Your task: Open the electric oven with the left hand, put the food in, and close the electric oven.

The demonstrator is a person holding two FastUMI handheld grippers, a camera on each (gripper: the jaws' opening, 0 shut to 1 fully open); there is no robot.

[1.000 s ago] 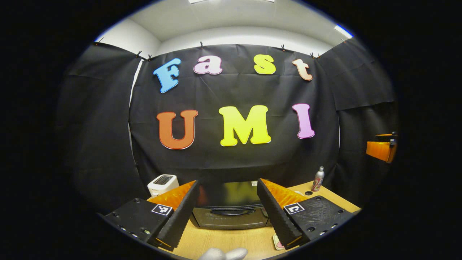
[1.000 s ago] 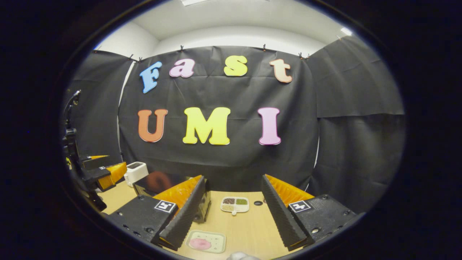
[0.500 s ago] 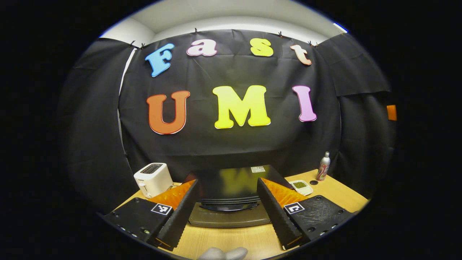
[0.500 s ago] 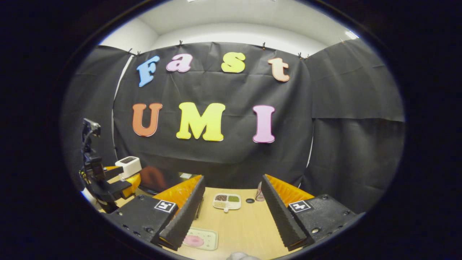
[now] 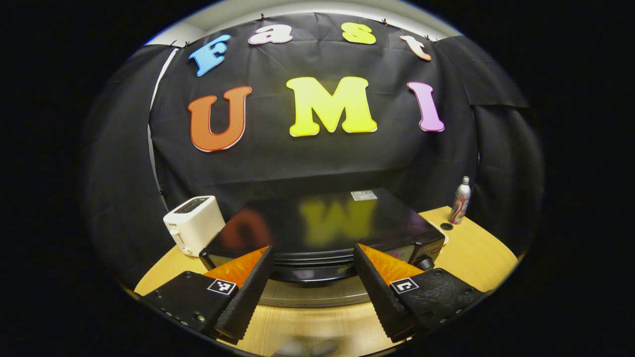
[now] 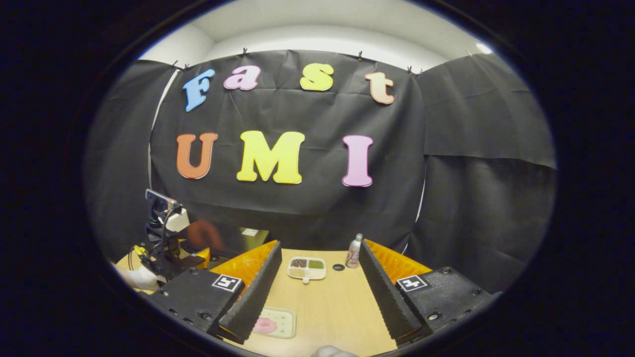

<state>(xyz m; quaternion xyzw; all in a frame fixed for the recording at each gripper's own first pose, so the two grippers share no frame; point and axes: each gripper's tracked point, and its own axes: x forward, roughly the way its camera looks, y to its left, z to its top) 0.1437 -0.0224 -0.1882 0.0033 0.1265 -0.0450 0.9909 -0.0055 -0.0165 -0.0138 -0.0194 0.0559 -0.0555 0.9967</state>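
The black electric oven [image 5: 322, 228] stands on the wooden table [image 5: 476, 253], seen from above and in front in the left gripper view. My left gripper [image 5: 310, 292] is open, its fingers spread just before the oven's top front edge, nothing between them. In the right gripper view my right gripper [image 6: 317, 292] is open above the table. A pale tray with a pink piece of food [image 6: 265, 325] lies partly under its left finger. Farther off at the left is the left gripper [image 6: 171, 248], held by a hand, near the oven [image 6: 223, 238].
A white toaster [image 5: 194, 224] stands left of the oven. A small bottle [image 5: 460, 201] stands at the back right beside a dark hole in the table. A divided dish of grains [image 6: 307, 267] and the bottle [image 6: 353, 251] lie ahead of the right gripper.
My left gripper has moved forward and tilted down toward the oven, which now looms larger. The right gripper has drifted slightly; the tray and dish have shifted in its view.
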